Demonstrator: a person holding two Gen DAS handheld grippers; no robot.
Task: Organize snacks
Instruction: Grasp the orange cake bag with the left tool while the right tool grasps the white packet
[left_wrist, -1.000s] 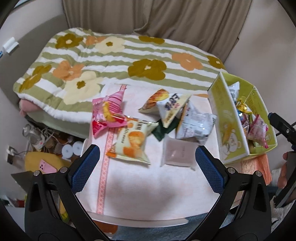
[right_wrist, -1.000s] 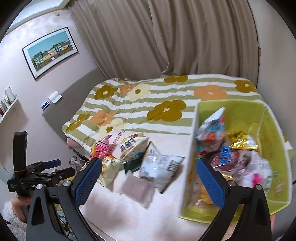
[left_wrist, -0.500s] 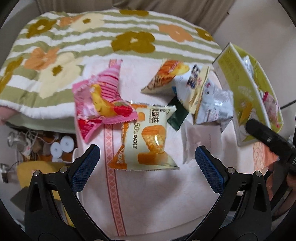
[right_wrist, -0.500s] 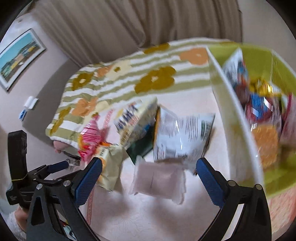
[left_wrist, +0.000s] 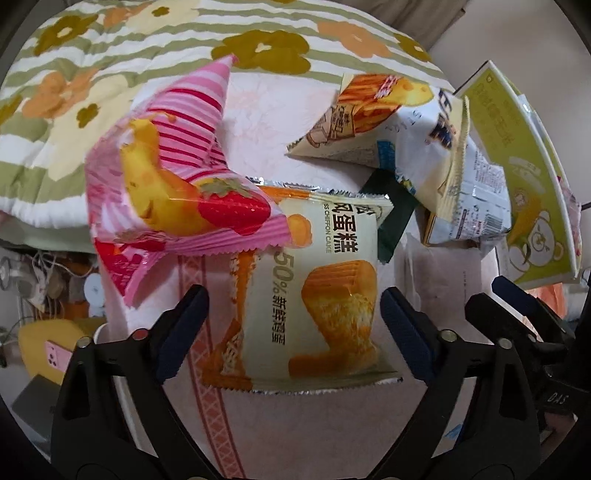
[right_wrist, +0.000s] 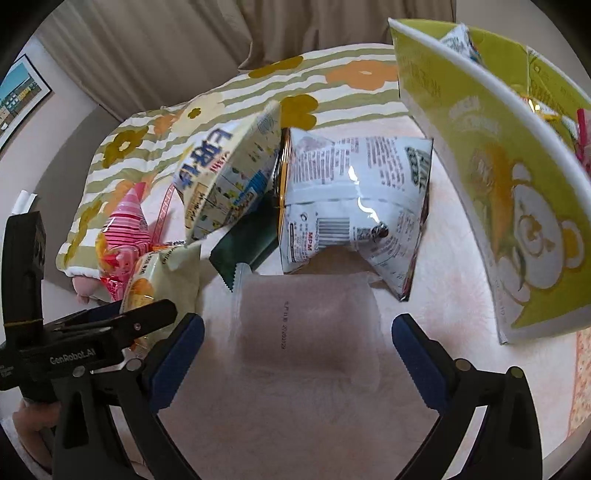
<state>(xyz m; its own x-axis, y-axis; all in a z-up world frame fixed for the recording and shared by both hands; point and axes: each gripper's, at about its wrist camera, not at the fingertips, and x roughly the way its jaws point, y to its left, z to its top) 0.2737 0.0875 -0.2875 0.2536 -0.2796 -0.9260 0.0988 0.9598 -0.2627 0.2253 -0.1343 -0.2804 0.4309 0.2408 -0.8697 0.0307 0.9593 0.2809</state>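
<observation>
Pink cloth bare near edge; left gripper fingers closing around cake packet; right gripper fingers spread.

Left gripper closing, right gripper spread.

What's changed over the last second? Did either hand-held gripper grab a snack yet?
Both came down toward the table. The left hand-held gripper now straddles the chiffon cake packet, its jaws closing but the pads not yet pressing. The right hand-held gripper now hangs open over the translucent pouch. Nothing is held. The snack pile, pink strawberry packet and green box lie as before.
</observation>
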